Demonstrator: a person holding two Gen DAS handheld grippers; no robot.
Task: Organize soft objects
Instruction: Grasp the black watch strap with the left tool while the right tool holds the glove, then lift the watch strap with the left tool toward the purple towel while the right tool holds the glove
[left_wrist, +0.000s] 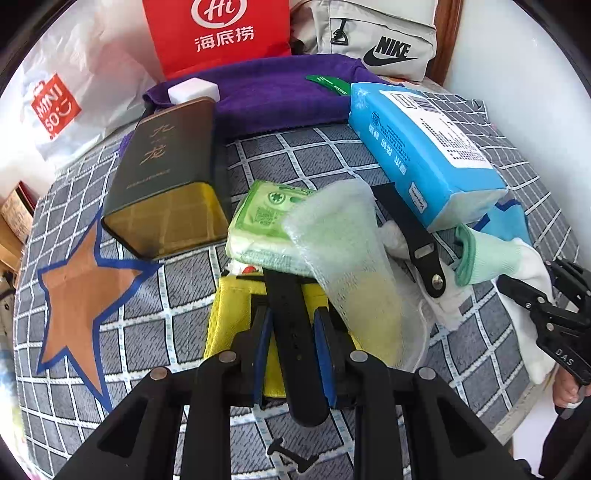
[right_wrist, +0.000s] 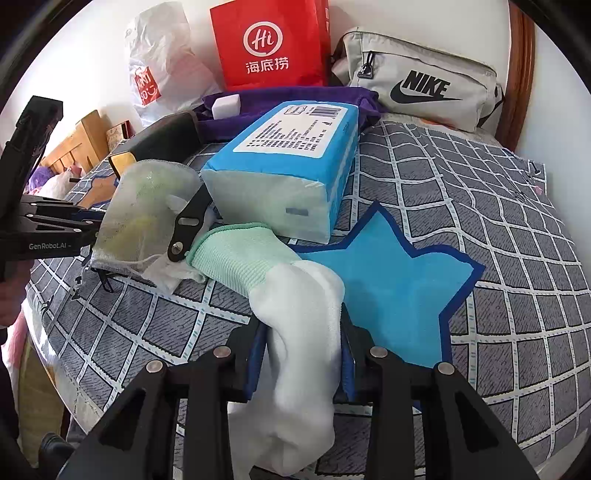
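The left gripper (left_wrist: 293, 332) sits at the bottom centre of its own view, jaws nearly together on a black strap (left_wrist: 295, 354) that runs between the blue pads. Just above lies a yellow mesh pouch (left_wrist: 236, 317), and a translucent net bag (left_wrist: 351, 266) drapes over the strap's far end and partly over a green tissue pack (left_wrist: 266, 214) at the frame's centre.

The right gripper (right_wrist: 304, 343), bottom centre of the right wrist view, pinches the white foot of a sock (right_wrist: 303, 314) whose mint-green cuff (right_wrist: 236, 254) points to the upper left, toward the blue tissue pack (right_wrist: 284, 177). The sock's long axis runs from the jaws at the bottom diagonally up and left, bending at the heel; its loose toe end hangs below the jaws. It lies on the checked bedcover (right_wrist: 480, 221), beside a blue star patch (right_wrist: 388, 280).

Risks, as I judge them: the cuff touches a second black strap (right_wrist: 184, 229) and crumpled white tissue (right_wrist: 166, 275) (both tucked under the blue pack), so lifting the sock may drag them along. The strap in the left jaws is buried under the net bag, and pulling it could topple that bag or shift the green pack.
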